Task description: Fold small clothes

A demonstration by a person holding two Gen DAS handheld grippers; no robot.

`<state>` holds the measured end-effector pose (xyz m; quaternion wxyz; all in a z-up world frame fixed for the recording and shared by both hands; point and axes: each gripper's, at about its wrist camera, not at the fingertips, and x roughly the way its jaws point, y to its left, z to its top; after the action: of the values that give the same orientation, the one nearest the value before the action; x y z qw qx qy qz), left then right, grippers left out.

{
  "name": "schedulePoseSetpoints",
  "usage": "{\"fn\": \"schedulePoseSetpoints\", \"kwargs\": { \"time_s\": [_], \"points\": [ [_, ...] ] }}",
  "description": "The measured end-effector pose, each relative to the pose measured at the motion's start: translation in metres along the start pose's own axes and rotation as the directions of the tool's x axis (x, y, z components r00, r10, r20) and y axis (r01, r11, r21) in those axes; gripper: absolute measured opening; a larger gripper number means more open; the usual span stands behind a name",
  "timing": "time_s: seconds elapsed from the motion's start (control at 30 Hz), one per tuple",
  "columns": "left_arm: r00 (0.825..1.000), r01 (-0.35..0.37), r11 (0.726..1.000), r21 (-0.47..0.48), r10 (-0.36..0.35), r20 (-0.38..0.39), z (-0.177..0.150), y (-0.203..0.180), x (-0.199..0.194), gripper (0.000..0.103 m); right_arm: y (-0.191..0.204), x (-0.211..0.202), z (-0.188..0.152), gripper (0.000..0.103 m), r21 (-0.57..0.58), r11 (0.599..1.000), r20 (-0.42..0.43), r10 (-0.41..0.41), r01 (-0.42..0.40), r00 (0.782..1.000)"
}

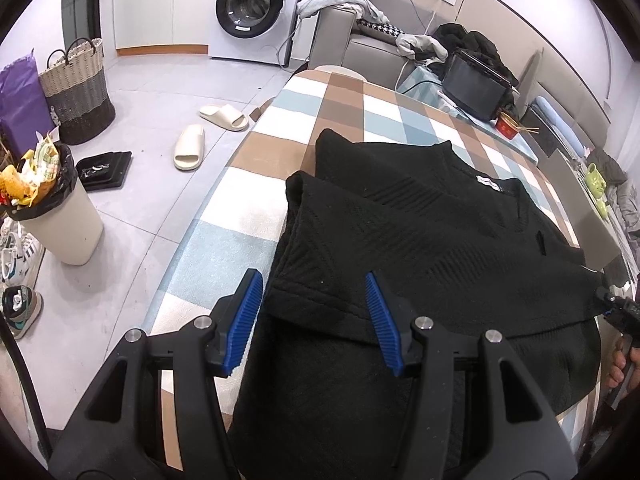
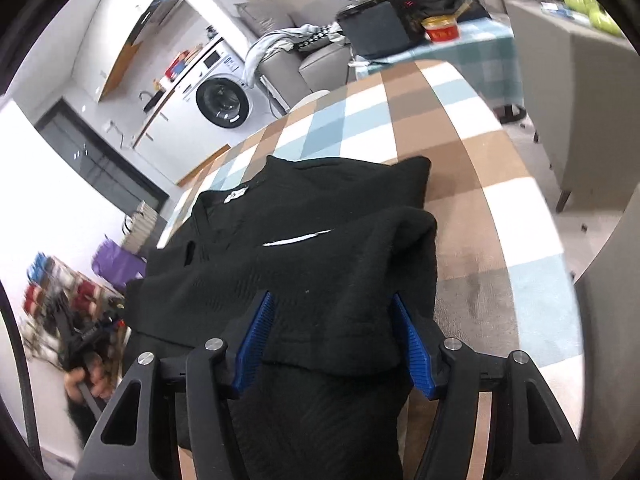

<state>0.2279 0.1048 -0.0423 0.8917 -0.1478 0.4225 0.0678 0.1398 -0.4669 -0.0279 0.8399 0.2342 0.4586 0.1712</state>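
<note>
A black knit top (image 1: 420, 232) lies on the checkered table (image 1: 352, 100), collar and white label away from me, both sides folded in over the body. My left gripper (image 1: 314, 316) is open, its blue pads on either side of the folded left sleeve's cuff edge near the hem. In the right wrist view the same top (image 2: 304, 240) shows, and my right gripper (image 2: 332, 340) is open with its pads straddling the folded right sleeve. The right gripper also shows at the far right edge of the left wrist view (image 1: 618, 308).
The table's left edge (image 1: 208, 200) drops to the floor, where a full bin (image 1: 56, 208), slippers (image 1: 190, 146) and a basket (image 1: 78, 92) stand. A black box (image 1: 476, 84) and red bowl (image 1: 508, 124) sit on a side table behind. A grey sofa (image 2: 580, 112) is on the right.
</note>
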Motion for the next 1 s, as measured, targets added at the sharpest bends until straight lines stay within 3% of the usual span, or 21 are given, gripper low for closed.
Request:
{"fn": "schedulePoseSetpoints", "kwargs": {
  "time_s": [0.03, 0.1, 0.13, 0.33, 0.47, 0.53, 0.63, 0.77, 1.0],
  "points": [
    [1.0, 0.003, 1.0, -0.002, -0.003, 0.0, 0.0, 0.001, -0.001, 0.05, 0.0, 0.001, 0.0, 0.027, 0.004, 1.0, -0.003, -0.001, 0.001, 1.0],
    [1.0, 0.003, 1.0, -0.001, -0.003, 0.001, -0.001, 0.001, -0.003, 0.05, 0.001, -0.001, 0.0, 0.013, 0.006, 1.0, 0.007, 0.009, -0.009, 1.0],
    [1.0, 0.008, 1.0, 0.002, -0.008, 0.0, -0.001, 0.0, -0.004, 0.05, 0.003, -0.003, 0.0, 0.011, 0.004, 1.0, 0.017, 0.02, -0.02, 1.0],
    [1.0, 0.024, 0.999, 0.03, -0.024, -0.009, 0.003, -0.006, 0.004, 0.05, 0.018, -0.019, -0.003, 0.01, -0.025, 0.998, 0.068, 0.053, -0.052, 0.996],
    [1.0, -0.012, 0.998, 0.057, 0.013, -0.017, 0.006, -0.011, 0.019, 0.049, 0.02, -0.02, -0.004, 0.011, -0.037, 0.999, 0.062, 0.039, -0.037, 0.997],
    [0.999, -0.034, 0.997, 0.068, 0.035, -0.024, 0.006, -0.012, 0.025, 0.021, 0.021, -0.019, -0.005, 0.01, -0.037, 0.999, 0.059, 0.029, -0.027, 0.998],
    [1.0, -0.003, 0.998, 0.062, 0.004, -0.017, 0.006, -0.012, 0.023, 0.008, 0.021, -0.019, -0.007, 0.01, -0.047, 0.999, 0.065, 0.006, -0.003, 0.998],
    [0.999, 0.031, 0.997, 0.068, -0.032, 0.011, 0.01, -0.015, 0.005, 0.004, 0.024, -0.03, -0.008, 0.01, -0.033, 0.998, 0.085, 0.05, -0.048, 0.995],
    [0.982, 0.18, 0.983, -0.022, -0.179, 0.061, 0.05, -0.009, -0.013, 0.003, 0.034, -0.047, 0.02, 0.009, 0.036, 0.986, 0.171, 0.155, -0.163, 0.973]
  ]
}}
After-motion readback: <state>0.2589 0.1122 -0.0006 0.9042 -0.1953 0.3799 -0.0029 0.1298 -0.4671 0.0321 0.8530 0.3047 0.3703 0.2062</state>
